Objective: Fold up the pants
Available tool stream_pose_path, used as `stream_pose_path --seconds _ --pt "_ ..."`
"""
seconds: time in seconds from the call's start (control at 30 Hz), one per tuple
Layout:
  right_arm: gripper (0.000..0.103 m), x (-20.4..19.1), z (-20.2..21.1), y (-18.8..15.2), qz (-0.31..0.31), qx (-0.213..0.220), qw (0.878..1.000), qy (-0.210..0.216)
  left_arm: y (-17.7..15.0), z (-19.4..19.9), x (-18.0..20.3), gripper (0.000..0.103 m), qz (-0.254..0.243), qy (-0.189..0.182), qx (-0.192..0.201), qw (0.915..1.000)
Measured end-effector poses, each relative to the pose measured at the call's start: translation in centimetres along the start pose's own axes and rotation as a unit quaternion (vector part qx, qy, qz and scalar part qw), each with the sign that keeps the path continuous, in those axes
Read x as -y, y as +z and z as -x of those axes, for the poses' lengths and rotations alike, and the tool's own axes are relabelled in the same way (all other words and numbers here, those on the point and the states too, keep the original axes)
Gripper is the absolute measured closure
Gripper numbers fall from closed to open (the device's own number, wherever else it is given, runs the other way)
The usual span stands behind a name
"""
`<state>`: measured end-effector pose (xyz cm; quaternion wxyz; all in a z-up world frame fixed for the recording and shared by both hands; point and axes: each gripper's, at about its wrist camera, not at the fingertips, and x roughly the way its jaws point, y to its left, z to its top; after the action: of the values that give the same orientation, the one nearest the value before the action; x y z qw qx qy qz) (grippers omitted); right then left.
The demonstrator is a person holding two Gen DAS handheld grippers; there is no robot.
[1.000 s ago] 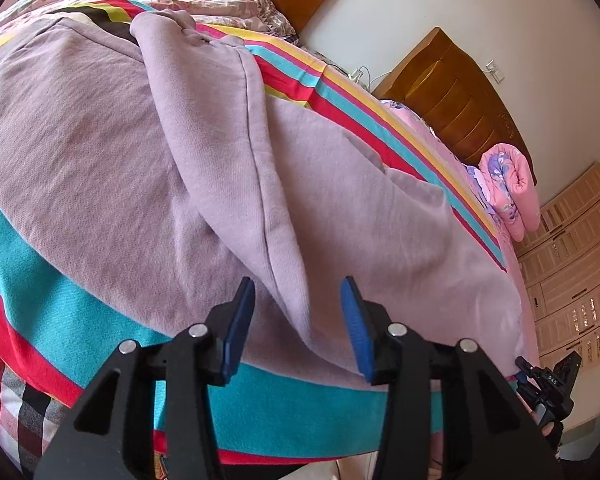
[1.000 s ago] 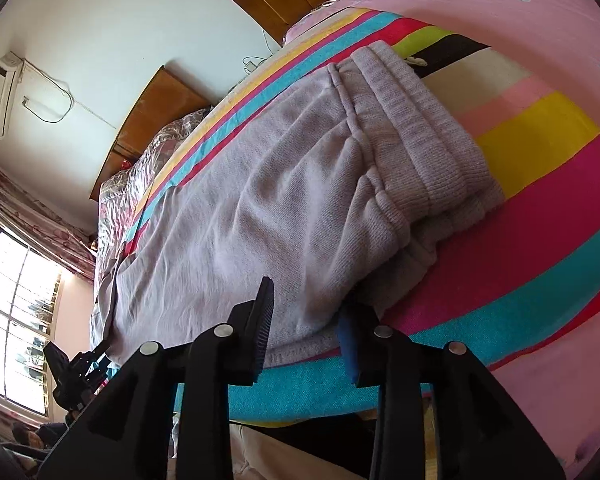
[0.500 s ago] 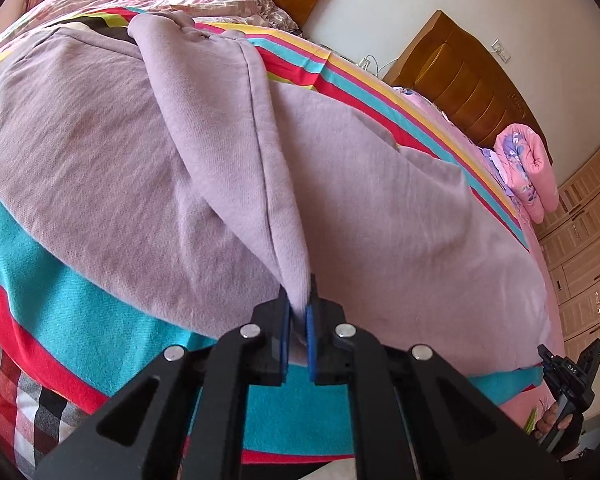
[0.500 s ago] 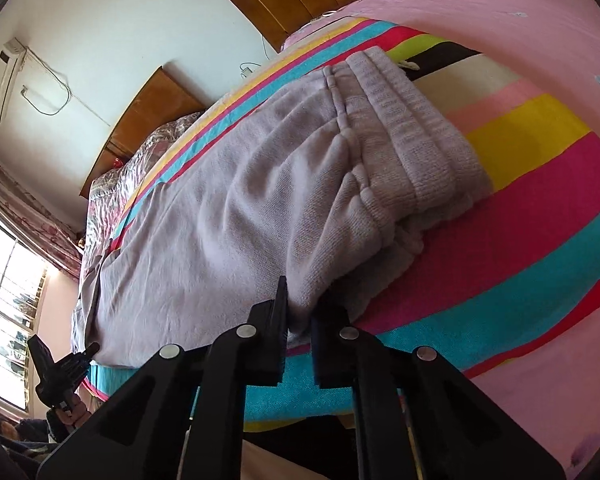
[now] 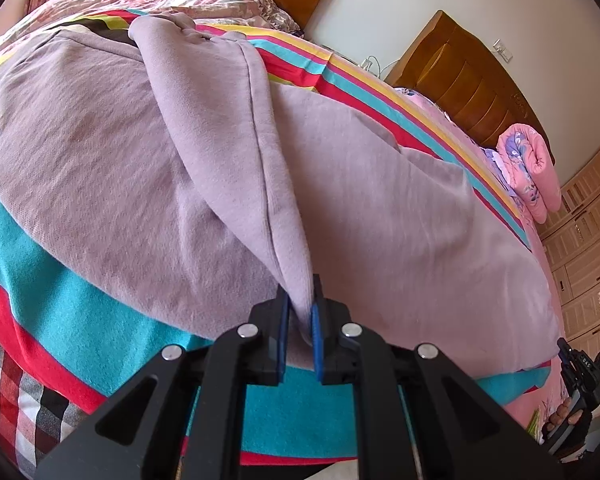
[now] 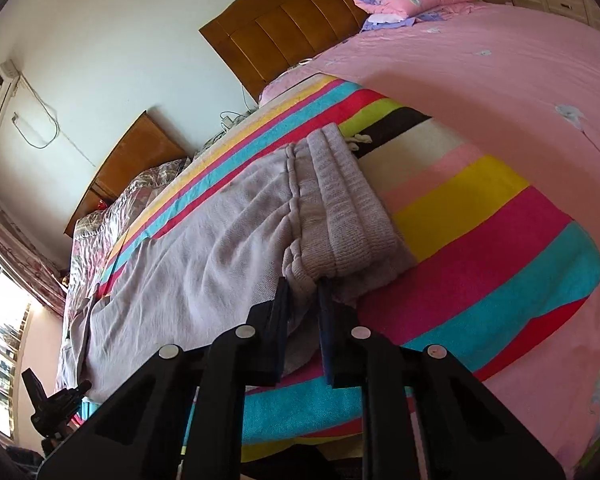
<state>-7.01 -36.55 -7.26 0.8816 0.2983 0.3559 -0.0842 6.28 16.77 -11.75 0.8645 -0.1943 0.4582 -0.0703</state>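
Lilac sweatpants lie spread across a striped blanket on the bed. In the left wrist view my left gripper is shut on the near edge of the pants, and a ridge of cloth rises from the pinch toward the far end. In the right wrist view my right gripper is shut on the pants at the near corner by the ribbed waistband, which is lifted and bunched. Each gripper shows small at the other view's edge.
The striped blanket covers a pink bedsheet. Wooden headboards stand at the wall. A rolled pink quilt lies by the headboard. Cream wardrobes stand at the right. A window is at the far left.
Both grippers went from open to shut on the pants' near edge. Both have since lifted the cloth a little, drawing up a ridge.
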Motion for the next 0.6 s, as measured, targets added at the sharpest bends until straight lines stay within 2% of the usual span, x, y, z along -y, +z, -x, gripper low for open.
stream_pose_path --seconds 0.07,0.17,0.2,0.23,0.27,0.3,0.33,0.4,0.43,0.5,0.57,0.6 --pt "0.089 1.0 -1.3 -0.5 -0.011 -0.021 1.0 -0.013 0.0 0.0 0.0 0.092 0.0 -0.001 0.0 1.0" --pt "0.089 0.9 -1.2 -0.6 -0.001 -0.021 1.0 -0.017 0.0 0.0 -0.2 0.092 0.004 -0.008 0.001 1.0" --pt "0.079 0.9 -0.8 -0.4 -0.009 -0.022 1.0 -0.02 0.0 -0.1 -0.3 0.092 0.005 -0.01 0.001 0.9999" --pt "0.063 0.9 -0.1 -0.1 -0.02 -0.02 0.999 -0.033 0.0 -0.1 -0.2 0.092 0.003 -0.011 0.0 0.9999" --pt "0.054 0.6 0.8 0.3 -0.023 -0.011 0.998 -0.054 0.1 -0.1 -0.2 0.091 0.002 -0.011 -0.001 0.9999" --pt "0.047 -0.1 1.7 0.7 -0.01 0.008 0.998 -0.066 0.1 -0.1 -0.3 0.091 0.002 -0.011 -0.001 0.9999" --pt "0.047 -1.3 2.5 1.0 0.013 0.026 0.997 -0.067 0.1 -0.1 -0.3 0.091 0.002 -0.012 -0.001 0.9999" --pt "0.047 -4.8 2.5 1.6 0.068 0.034 0.996 -0.048 0.1 -0.2 -0.3 0.091 0.002 -0.013 -0.002 0.9999" --pt "0.047 -6.9 1.6 1.7 0.097 0.024 0.995 -0.026 0.1 -0.2 -0.3 0.091 0.001 -0.013 -0.003 0.9999" --pt "0.044 -11.6 -1.8 1.3 0.151 -0.028 0.988 0.025 0.2 -0.2 -0.2 0.091 0.0 -0.011 -0.003 0.9999" --pt "0.044 -17.5 -5.7 0.4 0.223 -0.076 0.97 0.059 0.2 -0.2 -0.3 0.091 0.0 -0.014 -0.004 0.9999" --pt "0.044 -20.9 -7.6 0.0 0.27 -0.089 0.955 0.081 0.2 -0.2 -0.4 0.091 0.001 -0.016 -0.003 0.9999"
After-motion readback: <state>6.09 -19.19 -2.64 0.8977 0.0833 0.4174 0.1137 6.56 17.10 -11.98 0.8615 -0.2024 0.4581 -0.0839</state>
